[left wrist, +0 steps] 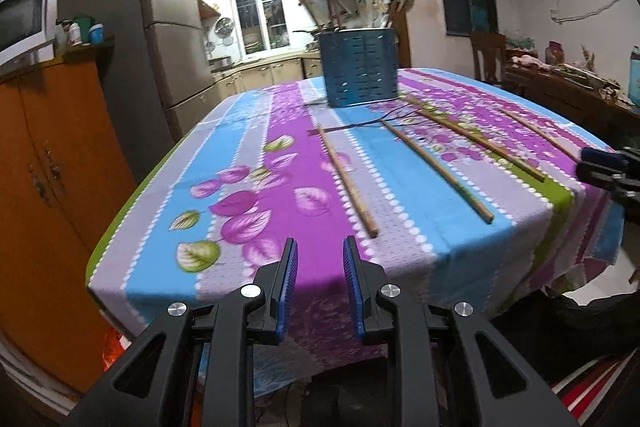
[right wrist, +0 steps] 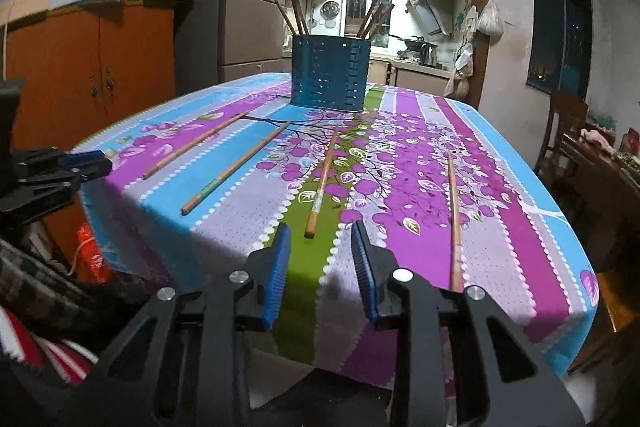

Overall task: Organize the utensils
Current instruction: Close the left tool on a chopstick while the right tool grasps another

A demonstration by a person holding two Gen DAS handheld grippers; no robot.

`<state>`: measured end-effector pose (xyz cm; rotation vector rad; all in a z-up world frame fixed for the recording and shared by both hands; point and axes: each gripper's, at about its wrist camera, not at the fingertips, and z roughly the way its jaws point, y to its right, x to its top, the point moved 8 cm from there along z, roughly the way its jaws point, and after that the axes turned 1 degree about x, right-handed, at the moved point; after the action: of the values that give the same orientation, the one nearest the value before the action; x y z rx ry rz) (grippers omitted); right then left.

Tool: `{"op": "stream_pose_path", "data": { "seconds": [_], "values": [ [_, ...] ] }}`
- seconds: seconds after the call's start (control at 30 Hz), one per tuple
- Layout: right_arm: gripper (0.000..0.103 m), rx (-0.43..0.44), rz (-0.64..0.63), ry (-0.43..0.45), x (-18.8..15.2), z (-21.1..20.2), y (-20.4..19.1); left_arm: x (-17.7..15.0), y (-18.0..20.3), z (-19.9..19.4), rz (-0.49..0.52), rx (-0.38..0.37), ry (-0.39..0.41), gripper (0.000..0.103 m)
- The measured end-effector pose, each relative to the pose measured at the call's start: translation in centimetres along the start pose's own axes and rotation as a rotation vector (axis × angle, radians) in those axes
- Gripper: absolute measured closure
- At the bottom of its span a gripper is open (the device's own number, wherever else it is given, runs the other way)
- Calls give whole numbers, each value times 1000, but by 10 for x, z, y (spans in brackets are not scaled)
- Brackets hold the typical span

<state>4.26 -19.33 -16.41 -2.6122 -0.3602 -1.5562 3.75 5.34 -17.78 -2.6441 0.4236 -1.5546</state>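
Four chopsticks lie singly on the cloth-covered worktop, spread like the ribs of a fan, their far ends toward the blue slotted holder at the back of the worktop and their near ends toward the front edge; this spacing leaves each stick free to be taken alone. The holder stands upright and already contains several sticks, leaning out at both sides, which suggests it is the collecting point for the rest. In the right wrist view the sticks are, from left to right, the first chopstick, the second chopstick, the third chopstick and the fourth chopstick. The right claw hangs at the front edge, narrowly parted and empty, its gap lined up with the near end of the third chopstick, probably in preparation for an end grasp. The left claw is likewise narrowly parted and empty, low at the front edge, with the near end of the first chopstick just ahead and slightly right of its gap. Neither claw touches a stick. The narrow gaps suit so thin an object.
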Motion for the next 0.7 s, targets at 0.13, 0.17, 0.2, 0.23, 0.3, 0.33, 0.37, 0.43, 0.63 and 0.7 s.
{"op": "stream_pose_path", "data": {
  "seconds": [0.13,0.17,0.2,0.23,0.3,0.33,0.37,0.43,0.63,0.7],
  "values": [
    [75,-3,27,-11,1,13,-2,7,16,-3,40,-41,40,78],
    [75,-7,26,-13,1,15,-2,8,20,-2,48,-52,43,78],
    [75,-9,26,-13,1,15,-2,9,23,1,51,-59,39,78],
    [75,-12,24,-16,1,17,-2,10,25,4,55,-57,36,78],
    [75,-25,15,-19,0,19,-3,11,28,13,65,-40,30,78],
    [75,-29,12,-19,0,20,-3,11,29,17,65,-40,28,78],
    [75,-31,10,-20,0,21,-3,12,30,20,66,-40,26,78],
    [75,-41,4,-19,0,21,-4,11,32,27,72,-24,16,78],
    [75,-51,-28,-12,1,26,-10,7,32,35,44,-17,4,78],
    [75,-54,-26,-19,1,30,-10,9,31,37,32,-17,6,78]
  ]
}}
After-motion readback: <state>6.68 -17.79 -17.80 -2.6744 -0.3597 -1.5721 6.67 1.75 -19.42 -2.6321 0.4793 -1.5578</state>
